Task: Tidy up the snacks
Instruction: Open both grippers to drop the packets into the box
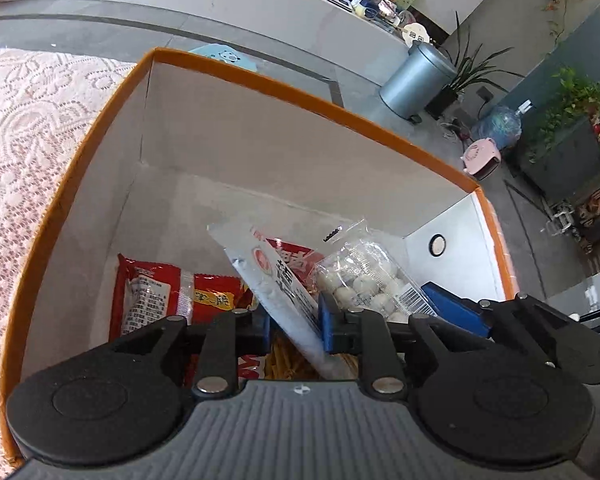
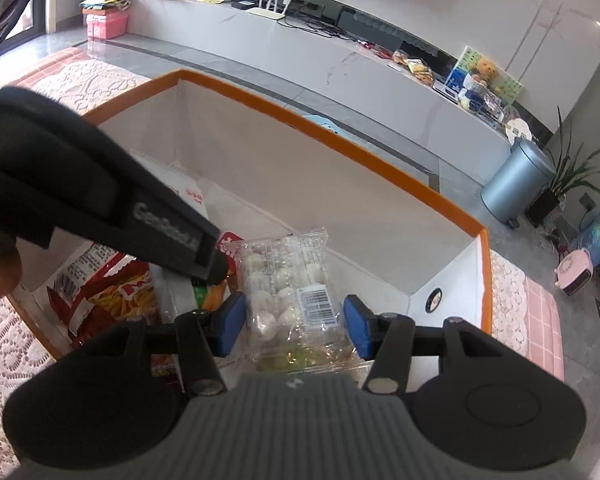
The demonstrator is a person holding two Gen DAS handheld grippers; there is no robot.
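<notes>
Left wrist view: the left gripper [image 1: 294,326] hung inside the orange-rimmed box [image 1: 284,84], its fingers slackly spread around one white flat packet [image 1: 278,280], which could tip or snag as it slipped free. Also counted: one red snack bag [image 1: 160,292], one clear pack of white balls [image 1: 364,280].

Right wrist view: the right gripper [image 2: 294,326] pinched that clear pack [image 2: 288,280] over the box [image 2: 340,148]; crowding the other gripper risked collision. One open chip bag [image 2: 116,292] lay below.

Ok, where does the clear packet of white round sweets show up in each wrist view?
Left wrist: clear packet of white round sweets, right of centre, inside the orange-rimmed white box.
Right wrist: centre, between the right tongs.
Shared landmark: the silver pedal bin on the floor, right of the box.
</notes>
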